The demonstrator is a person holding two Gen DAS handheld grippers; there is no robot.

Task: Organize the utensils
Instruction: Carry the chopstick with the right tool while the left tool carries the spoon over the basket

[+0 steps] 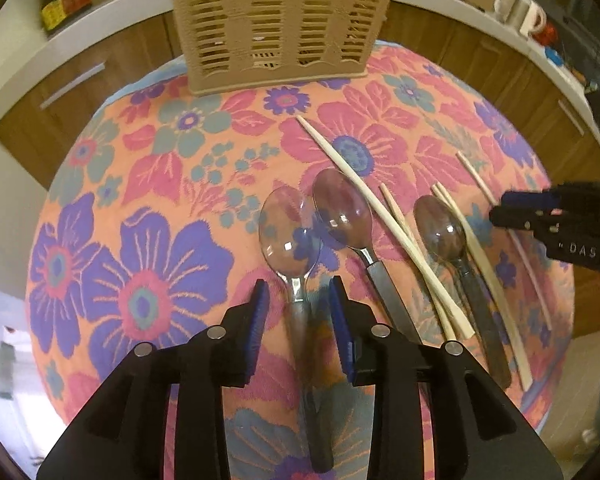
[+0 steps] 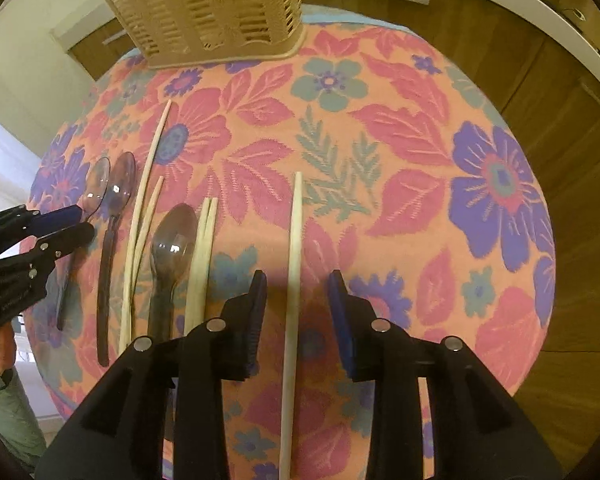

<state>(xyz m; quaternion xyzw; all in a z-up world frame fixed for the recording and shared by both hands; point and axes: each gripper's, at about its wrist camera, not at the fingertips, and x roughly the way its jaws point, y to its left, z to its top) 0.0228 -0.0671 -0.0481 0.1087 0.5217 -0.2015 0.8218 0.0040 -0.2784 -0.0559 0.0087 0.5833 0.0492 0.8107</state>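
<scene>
Clear plastic spoons [image 1: 290,232], slim pale chopsticks [image 2: 294,264]

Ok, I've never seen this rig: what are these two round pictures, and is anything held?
Each picture comes from a fisheye camera on a hand-held gripper, looking along its two fingers. In the left view, the left gripper is open around the handle of a clear spoon. In the right view, the right gripper is open around a lone chopstick. Nothing is gripped. Two more spoons and other chopsticks lie on the floral cloth; a tan slatted basket stands at the far edge.
</scene>
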